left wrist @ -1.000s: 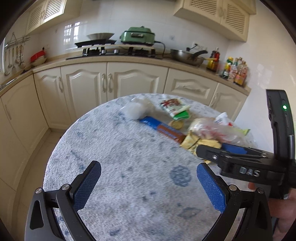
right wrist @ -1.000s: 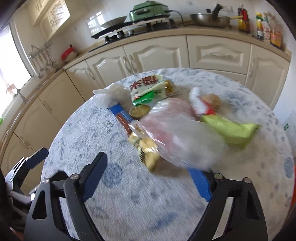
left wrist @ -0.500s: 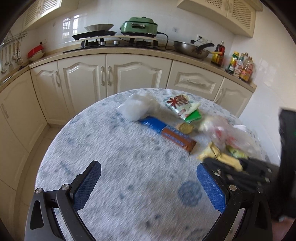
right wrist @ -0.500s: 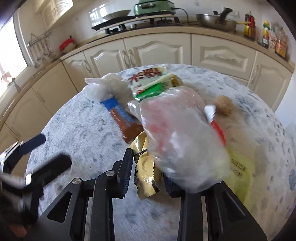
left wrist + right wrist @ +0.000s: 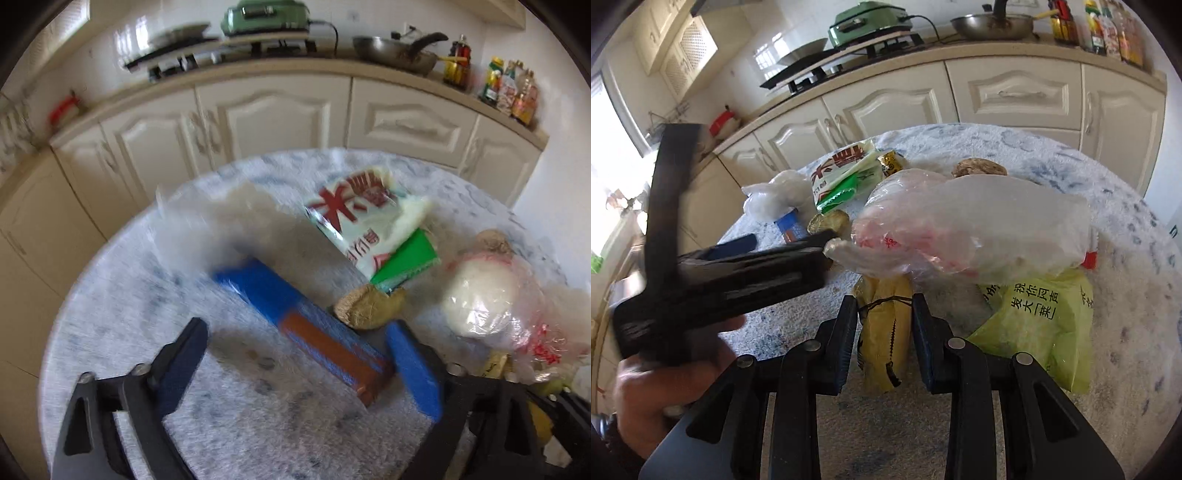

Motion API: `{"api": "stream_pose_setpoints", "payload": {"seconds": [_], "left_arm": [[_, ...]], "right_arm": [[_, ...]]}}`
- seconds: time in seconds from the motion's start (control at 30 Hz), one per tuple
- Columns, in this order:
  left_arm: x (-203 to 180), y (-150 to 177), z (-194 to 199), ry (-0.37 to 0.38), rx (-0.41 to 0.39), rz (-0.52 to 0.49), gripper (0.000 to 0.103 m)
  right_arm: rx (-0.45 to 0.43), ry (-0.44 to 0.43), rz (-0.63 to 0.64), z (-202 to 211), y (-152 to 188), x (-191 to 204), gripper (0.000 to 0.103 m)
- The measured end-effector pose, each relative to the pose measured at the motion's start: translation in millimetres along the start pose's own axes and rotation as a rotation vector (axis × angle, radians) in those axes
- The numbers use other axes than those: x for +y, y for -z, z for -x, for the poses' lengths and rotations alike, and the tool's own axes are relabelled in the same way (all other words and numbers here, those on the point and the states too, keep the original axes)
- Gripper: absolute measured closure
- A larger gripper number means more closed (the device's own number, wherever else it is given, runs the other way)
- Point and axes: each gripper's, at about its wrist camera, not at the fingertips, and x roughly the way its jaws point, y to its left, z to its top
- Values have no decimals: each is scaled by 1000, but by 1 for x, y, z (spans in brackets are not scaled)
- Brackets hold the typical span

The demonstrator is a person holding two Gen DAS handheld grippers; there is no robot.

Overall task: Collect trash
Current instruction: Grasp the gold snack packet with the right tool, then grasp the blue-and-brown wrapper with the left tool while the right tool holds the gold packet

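Trash lies on a round table [image 5: 122, 317] with a blue-patterned cloth. My left gripper [image 5: 295, 365] is open around the near end of a blue and brown wrapper [image 5: 303, 325]. Beyond it lie a white and red snack bag [image 5: 365, 210], a green packet [image 5: 406, 258], a brown lump [image 5: 365, 306] and a crumpled clear bag [image 5: 229, 221]. My right gripper [image 5: 884, 314] is shut on a yellow wrapper [image 5: 884, 325]. A clear plastic bag [image 5: 967, 229] bulges over it, next to a light green bag [image 5: 1041, 325]. The left gripper's body [image 5: 731, 273] crosses the right wrist view.
Cream kitchen cabinets [image 5: 280, 114] run behind the table. The counter holds a stove with a green cooker [image 5: 868, 18], a wok [image 5: 395, 51] and sauce bottles [image 5: 509, 88]. A second brown lump [image 5: 979, 168] lies at the table's far side.
My left gripper has moved forward over the table until its fingers straddle the blue and brown wrapper. My right gripper has closed on the yellow wrapper.
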Motion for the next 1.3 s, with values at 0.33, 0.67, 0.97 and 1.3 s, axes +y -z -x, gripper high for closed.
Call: {"api": "stream_pose_setpoints", "payload": {"seconds": [0.33,0.67,0.97,1.3], "left_arm": [[34,4,4,16,-1,-52,36],[44,19,12,118,-19,-45,88],[55,80,69,186,-52,-59,88],[36,124,148,253,-162,-98,88]], "right_arm": [[9,-10,31,-1,3,9,73],[29,22,57,7,15,21,73],[3,42,36,45,46,23,74],[-65,69,12,100,64,19,74]]}}
